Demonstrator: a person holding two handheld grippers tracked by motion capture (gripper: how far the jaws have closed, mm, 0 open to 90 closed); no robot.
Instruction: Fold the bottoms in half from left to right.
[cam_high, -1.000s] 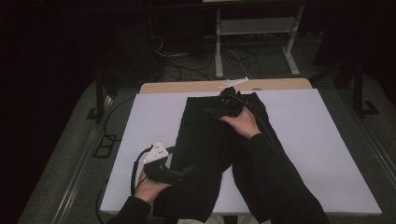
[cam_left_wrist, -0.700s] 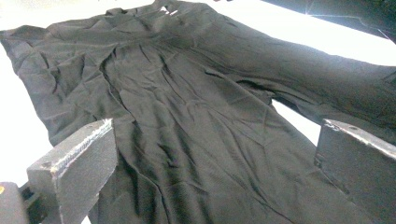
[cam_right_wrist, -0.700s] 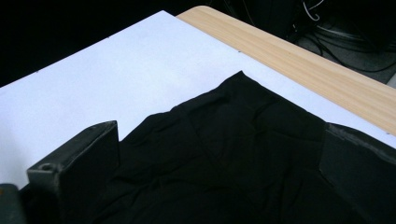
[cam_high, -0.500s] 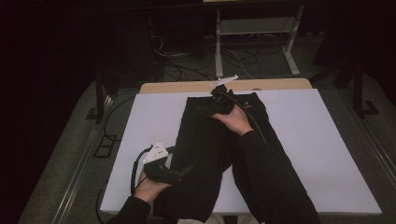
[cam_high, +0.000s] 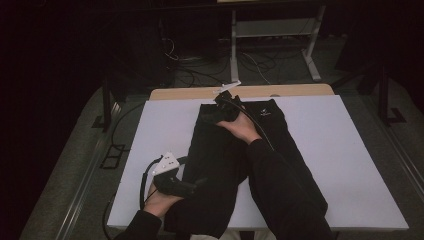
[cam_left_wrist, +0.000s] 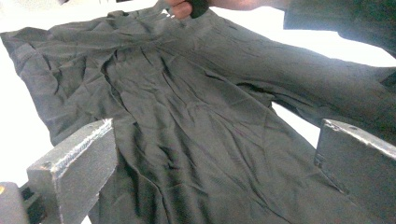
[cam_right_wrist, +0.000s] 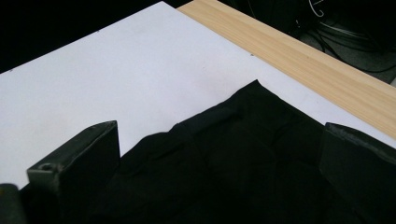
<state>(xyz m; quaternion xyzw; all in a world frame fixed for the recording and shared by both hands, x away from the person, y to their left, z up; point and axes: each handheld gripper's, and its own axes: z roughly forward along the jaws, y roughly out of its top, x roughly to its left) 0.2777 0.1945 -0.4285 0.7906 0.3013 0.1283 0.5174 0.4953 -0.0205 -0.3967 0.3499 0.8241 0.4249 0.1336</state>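
Your right gripper (cam_high: 220, 111) has slid toward 11 o'clock to the black garment's (cam_high: 225, 165) far corner, jaws wide like your left gripper's (cam_high: 197, 183), ready to pinch.

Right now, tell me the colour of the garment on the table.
Black garment, plain with no pattern; the high view shows it best.

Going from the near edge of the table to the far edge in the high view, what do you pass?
Left gripper at the near edge → black crumpled cloth garment → right gripper → bare light wooden table strip.
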